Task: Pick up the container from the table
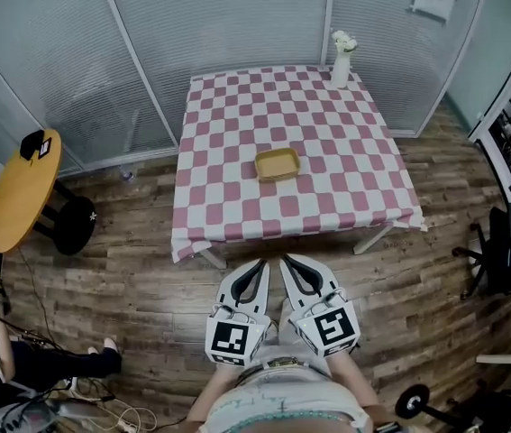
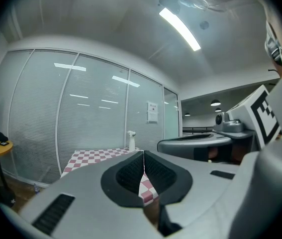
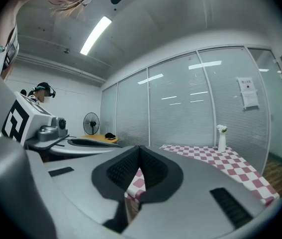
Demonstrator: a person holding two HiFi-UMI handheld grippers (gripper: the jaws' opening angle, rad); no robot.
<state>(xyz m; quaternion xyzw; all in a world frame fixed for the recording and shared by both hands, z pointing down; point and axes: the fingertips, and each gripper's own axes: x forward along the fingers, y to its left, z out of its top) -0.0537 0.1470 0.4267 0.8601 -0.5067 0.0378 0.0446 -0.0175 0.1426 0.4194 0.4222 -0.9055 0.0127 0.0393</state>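
A shallow yellow container (image 1: 278,163) sits near the middle of the table (image 1: 228,197) with the pink-and-white checked cloth. Both grippers hover side by side over the floor in front of the table's near edge, well short of the container. My left gripper (image 1: 261,264) is shut with nothing in it; its black pads meet in the left gripper view (image 2: 143,158). My right gripper (image 1: 283,260) is shut and empty too, pads together (image 3: 140,151). The container is hidden behind the jaws in both gripper views.
A white vase with flowers (image 1: 342,59) stands at the table's far right corner. A round yellow side table (image 1: 22,190) stands to the left, a person (image 1: 21,368) sits at bottom left, chairs (image 1: 503,242) at the right. Glass partitions with blinds close the back.
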